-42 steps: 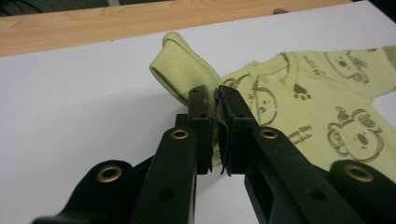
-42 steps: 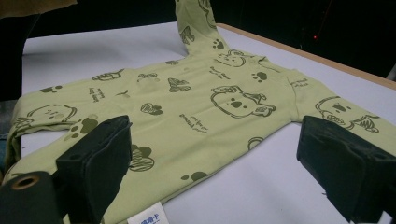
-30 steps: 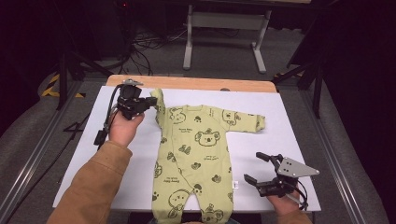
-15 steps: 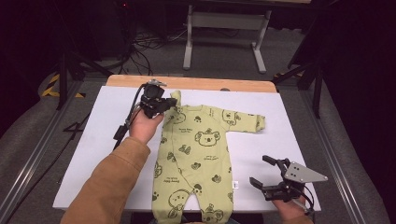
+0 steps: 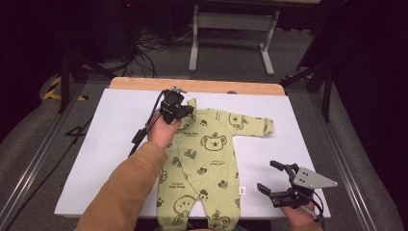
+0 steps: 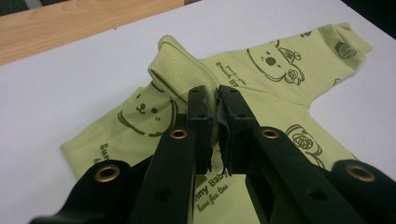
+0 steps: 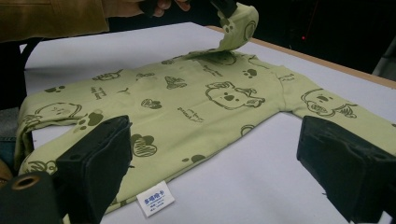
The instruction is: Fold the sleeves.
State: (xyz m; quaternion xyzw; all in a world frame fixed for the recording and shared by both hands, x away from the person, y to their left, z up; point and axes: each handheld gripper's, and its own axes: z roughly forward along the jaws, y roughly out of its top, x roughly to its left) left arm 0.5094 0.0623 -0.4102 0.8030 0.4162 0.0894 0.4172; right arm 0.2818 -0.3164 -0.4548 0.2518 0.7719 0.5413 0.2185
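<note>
1. baby romper (image 5: 207, 163), pale green with dark koala and paw prints; lies flat, front up, on the mat, legs toward the person, neck toward the far edge.
2. romper's left sleeve (image 6: 180, 74), lifted and folded inward over the chest, its ribbed cuff standing up off the cloth; in the right gripper view it (image 7: 236, 25) hangs curled in the air above the shoulder.
3. romper's right sleeve (image 5: 257, 126), spread out flat to the side on the mat.
4. white care label (image 7: 155, 198), sewn at the side seam of the romper, lying on the mat near the right gripper.
5. left gripper (image 5: 179, 109), held over the romper's shoulder; its jaws are pressed together on the cloth of the lifted sleeve, which shows pinched between the black pads (image 6: 201, 112).
6. right gripper (image 5: 276, 180), resting low at the near right corner of the mat, just beside the romper's leg part; its jaws stand wide apart with nothing between them.
7. person's left forearm in a tan sleeve (image 5: 127, 187), reaching across the mat's near left.
8. no containers on the table.
9. white mat (image 5: 106, 125) on a wooden table (image 5: 144, 84), whose bare edge shows along the far side.
10. room: grey floor, dark surroundings, a metal table frame (image 5: 231, 21) and loose cables (image 5: 154, 45) beyond.
</note>
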